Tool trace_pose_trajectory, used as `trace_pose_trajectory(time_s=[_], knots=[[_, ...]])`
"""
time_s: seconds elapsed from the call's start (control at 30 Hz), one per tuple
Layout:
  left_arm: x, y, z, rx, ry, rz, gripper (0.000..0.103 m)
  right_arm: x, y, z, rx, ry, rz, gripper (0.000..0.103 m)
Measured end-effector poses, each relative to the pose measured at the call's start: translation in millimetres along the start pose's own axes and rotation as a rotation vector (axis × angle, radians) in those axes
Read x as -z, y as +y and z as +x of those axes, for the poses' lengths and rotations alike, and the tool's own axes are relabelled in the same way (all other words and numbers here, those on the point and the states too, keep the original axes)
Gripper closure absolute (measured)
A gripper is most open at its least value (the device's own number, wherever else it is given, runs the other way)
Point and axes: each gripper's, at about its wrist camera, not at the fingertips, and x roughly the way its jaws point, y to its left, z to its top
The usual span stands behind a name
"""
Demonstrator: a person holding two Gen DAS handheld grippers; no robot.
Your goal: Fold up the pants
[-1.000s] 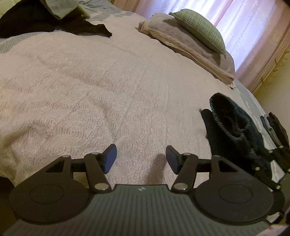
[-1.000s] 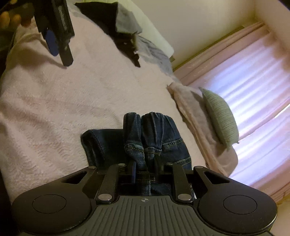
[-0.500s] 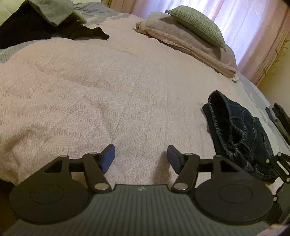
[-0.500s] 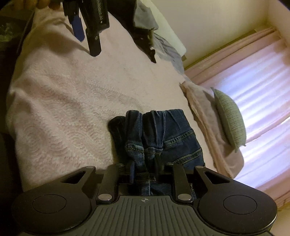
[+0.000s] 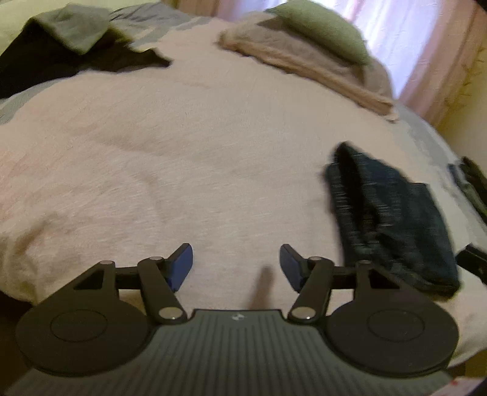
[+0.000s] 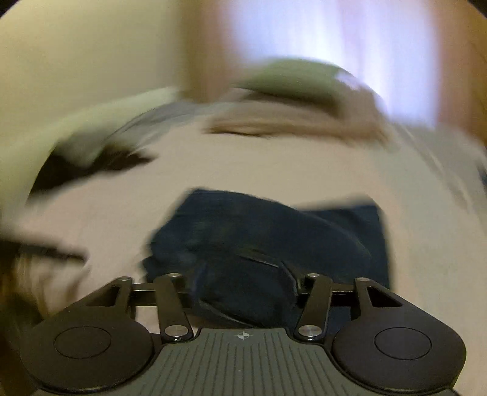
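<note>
The folded dark blue jeans (image 5: 389, 219) lie on the pink bedspread (image 5: 152, 152), to the right of my left gripper (image 5: 236, 263). That gripper hovers open over bare bedspread, nothing between its blue pads. The right wrist view is heavily blurred. There the jeans (image 6: 258, 231) lie as a folded bundle just ahead of and under my right gripper (image 6: 243, 280). Its fingers stand wide apart on either side of the near fold, so it is open. Whether the pads touch the denim is lost in the blur.
A green pillow (image 5: 319, 27) rests on a beige pillow (image 5: 304, 67) at the far side by the pink curtains. Dark and grey clothes (image 5: 61, 51) are heaped at the far left. The bed's near edge runs just below the left gripper.
My right gripper, shut on the jeans before, now has its fingers apart and its view has swung sharply. The jeans bundle lies flatter on the bed. The left gripper stayed open, shifting slightly.
</note>
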Motion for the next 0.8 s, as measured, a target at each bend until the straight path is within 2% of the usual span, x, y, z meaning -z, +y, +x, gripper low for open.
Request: trace_pose_trajectory(time_s=[0.07, 0.13, 0.2, 0.3, 0.37, 0.47, 0.5, 0.6, 0.73, 0.8], knots=[[-2, -18, -8, 0.057, -0.026, 0.026, 0.056, -3, -28, -10, 0.051, -0.011, 0.088, 0.067], [-5, -44, -15, 0.136, -0.063, 0.075, 0.061, -8, -42, -20, 0.095, -0.035, 0.103, 0.068], [-7, -69, -16, 0.193, -0.087, 0.136, 0.064, -11, -53, -24, 0.105, -0.053, 0.12, 0.071], [-10, -103, -6, 0.237, -0.094, 0.213, 0.069, -8, -67, -17, 0.108, -0.046, 0.162, 0.079], [-9, -118, 7, 0.236, -0.078, 0.255, 0.074, 1, -73, -7, 0.11, -0.02, 0.183, 0.082], [1, -130, 38, 0.145, -0.013, 0.318, 0.078, 20, -84, 17, 0.097, 0.073, 0.217, 0.083], [4, -129, 49, 0.115, 0.02, 0.326, 0.077, 23, -85, 20, 0.094, 0.081, 0.216, 0.083], [3, -121, 48, 0.149, 0.036, 0.286, 0.078, 14, -87, 13, 0.078, 0.065, 0.209, 0.083], [-12, -111, 29, 0.224, -0.009, 0.235, 0.076, -3, -93, 9, 0.066, 0.008, 0.209, 0.083], [-25, -108, 32, 0.272, -0.008, 0.187, 0.075, -8, -96, 13, 0.073, -0.004, 0.208, 0.083]])
